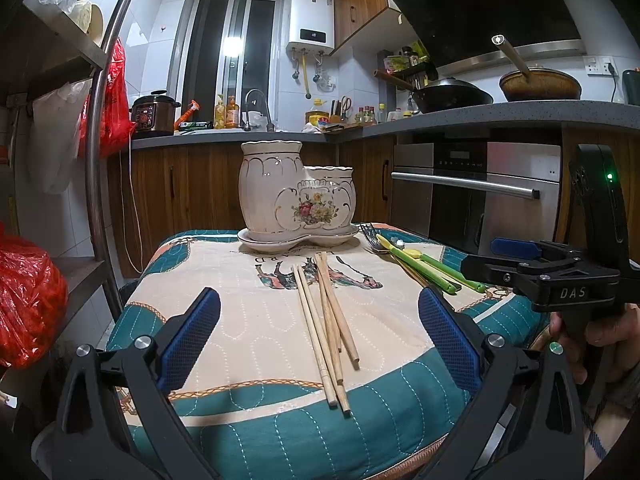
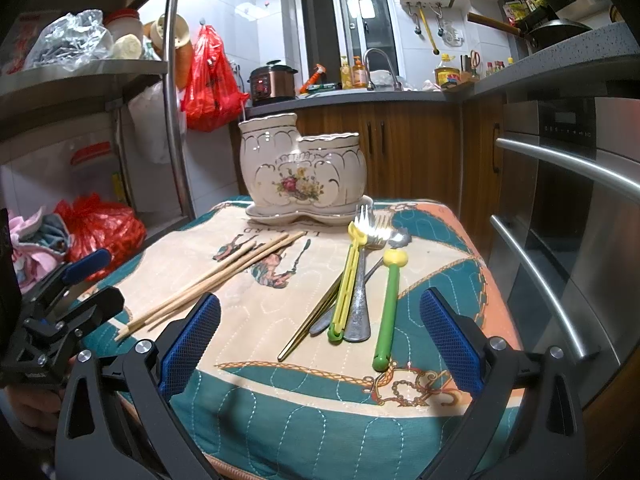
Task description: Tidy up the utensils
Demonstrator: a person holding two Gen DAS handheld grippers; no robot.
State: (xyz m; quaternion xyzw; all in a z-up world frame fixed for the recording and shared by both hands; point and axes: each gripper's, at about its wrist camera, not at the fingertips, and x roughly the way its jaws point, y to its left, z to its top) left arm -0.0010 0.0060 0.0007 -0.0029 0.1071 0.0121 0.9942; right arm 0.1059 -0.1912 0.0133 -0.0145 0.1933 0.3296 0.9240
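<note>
The wooden chopsticks (image 1: 326,320) are lying loose on the quilted cushion (image 1: 248,320) in front of the twin-cup ceramic utensil holder (image 1: 298,192), and the forks, spoon and green-and-yellow plastic utensils (image 2: 360,280) are lying in a heap to their right, so sorting appears not yet begun. The left gripper (image 1: 320,344) is hovering over the chopsticks with jaws spread and empty, and the right gripper (image 2: 320,344) is waiting likewise above the heap. Next, I judge, one gripper needs to be lowering to pinch a single piece and lifting it into a cup.

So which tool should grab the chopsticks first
Left. The chopsticks lie straight ahead between the open left tool; the right tool faces the forks and spoons.
</note>
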